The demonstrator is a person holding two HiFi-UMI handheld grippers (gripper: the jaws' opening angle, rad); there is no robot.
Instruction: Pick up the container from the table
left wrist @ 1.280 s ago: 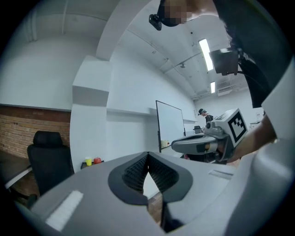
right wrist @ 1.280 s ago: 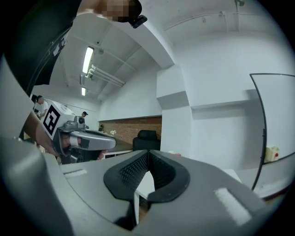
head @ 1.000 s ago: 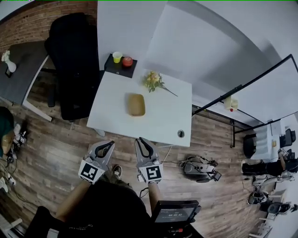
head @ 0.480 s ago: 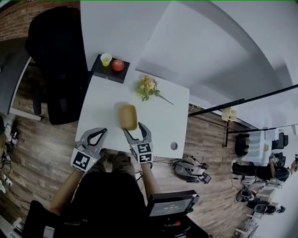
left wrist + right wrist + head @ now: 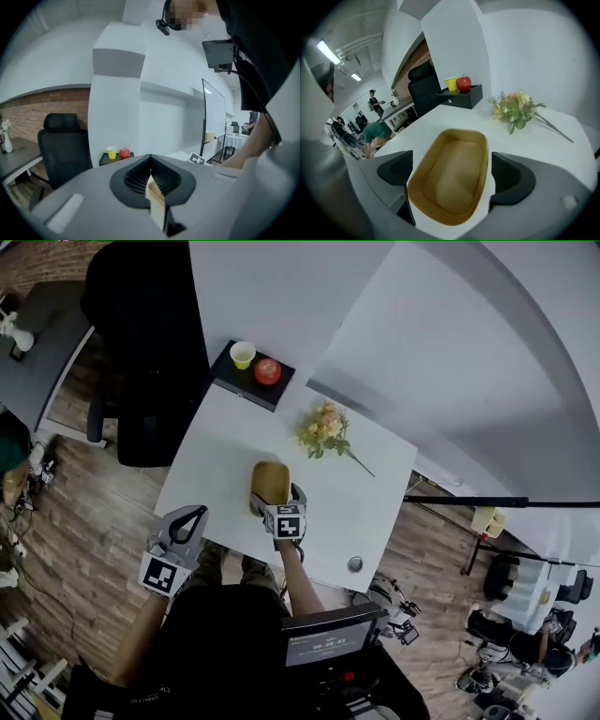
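The container (image 5: 270,482) is a shallow tan oblong tray, empty, lying on the white table (image 5: 211,470). My right gripper (image 5: 276,494) reaches over the table's near edge and straddles the tray's near end. In the right gripper view the container (image 5: 452,176) fills the gap of the right gripper (image 5: 454,174). Its jaws are opening, one on each long side of the tray, and the pads do not press on it. My left gripper (image 5: 190,517) is shut and empty, off the table's near left corner; the left gripper view shows its fingertips (image 5: 150,157) together.
A flower sprig (image 5: 326,432) lies behind the container. A black stand (image 5: 246,381) at the far corner holds a yellow cup (image 5: 243,354) and a red apple (image 5: 268,370). A black office chair (image 5: 150,343) stands to the left. A small round fitting (image 5: 354,564) sits near the table's right front.
My right gripper has come forward and down from in front of the table to the container, and its jaws have spread wide. The left gripper stays shut at the near left.
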